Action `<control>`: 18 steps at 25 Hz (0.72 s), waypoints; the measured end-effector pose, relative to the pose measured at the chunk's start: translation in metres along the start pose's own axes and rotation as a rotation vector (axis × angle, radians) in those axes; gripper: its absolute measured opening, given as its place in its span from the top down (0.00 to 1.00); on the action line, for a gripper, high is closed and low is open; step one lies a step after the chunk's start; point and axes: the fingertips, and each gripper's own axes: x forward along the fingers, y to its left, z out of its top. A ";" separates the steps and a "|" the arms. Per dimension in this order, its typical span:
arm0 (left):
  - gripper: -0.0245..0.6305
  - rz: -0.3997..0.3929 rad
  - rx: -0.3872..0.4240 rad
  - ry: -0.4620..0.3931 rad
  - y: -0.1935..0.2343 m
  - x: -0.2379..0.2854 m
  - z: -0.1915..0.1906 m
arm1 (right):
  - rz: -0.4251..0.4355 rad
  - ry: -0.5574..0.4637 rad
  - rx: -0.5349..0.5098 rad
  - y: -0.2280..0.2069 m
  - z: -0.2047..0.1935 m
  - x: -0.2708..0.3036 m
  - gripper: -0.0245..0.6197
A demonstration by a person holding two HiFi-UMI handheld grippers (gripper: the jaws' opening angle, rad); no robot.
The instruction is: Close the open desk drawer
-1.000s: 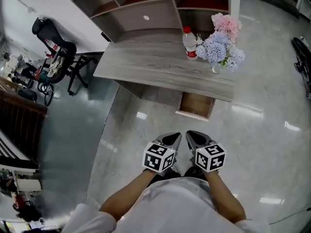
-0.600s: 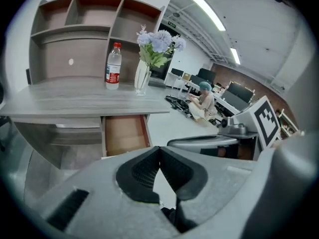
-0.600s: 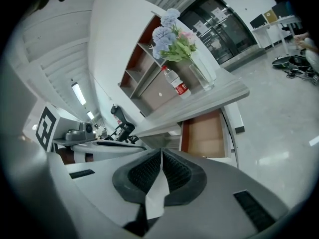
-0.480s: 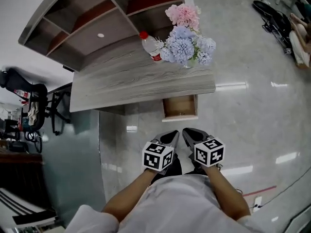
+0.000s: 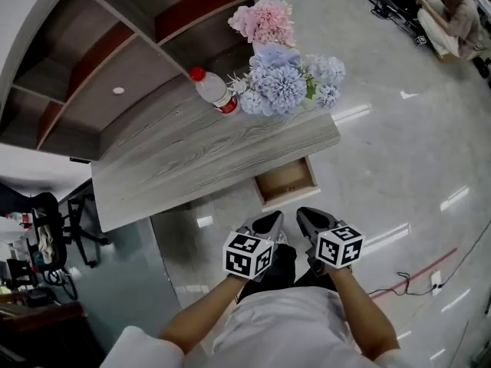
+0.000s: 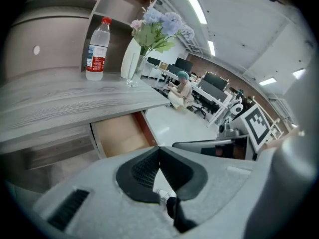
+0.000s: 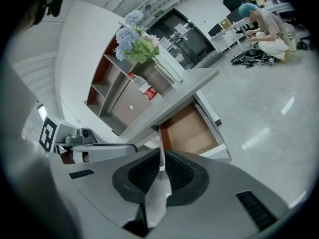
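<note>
The open desk drawer (image 5: 285, 181) sticks out from under the right end of the grey wood desk (image 5: 176, 167); its light wood inside looks bare. Both grippers are held side by side just short of the drawer's front and apart from it. My left gripper (image 5: 268, 221) is shut with nothing in it, and the drawer (image 6: 122, 136) lies ahead past its closed jaws (image 6: 158, 151). My right gripper (image 5: 308, 216) is also shut and holds nothing; the drawer (image 7: 192, 131) shows just beyond its tips (image 7: 162, 156).
On the desk stand a water bottle with a red cap (image 5: 213, 90) and a vase of blue and pink flowers (image 5: 280, 75), with shelves (image 5: 115, 60) behind. A person sits on the floor (image 5: 449, 18) at far right. A red cable (image 5: 406, 282) lies on the glossy floor.
Both grippers have sunk and come closer to the drawer, rolling a little. The head view has swung, so the desk now looks nearer and turned. Both stay shut.
</note>
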 end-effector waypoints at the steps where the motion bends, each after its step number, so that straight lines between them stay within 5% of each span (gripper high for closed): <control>1: 0.96 -0.014 0.015 0.005 0.004 0.003 0.001 | -0.014 -0.014 0.021 -0.003 -0.002 0.004 0.96; 18: 0.96 -0.164 0.261 0.094 0.033 0.039 -0.005 | -0.149 -0.248 0.323 -0.049 -0.045 0.045 0.90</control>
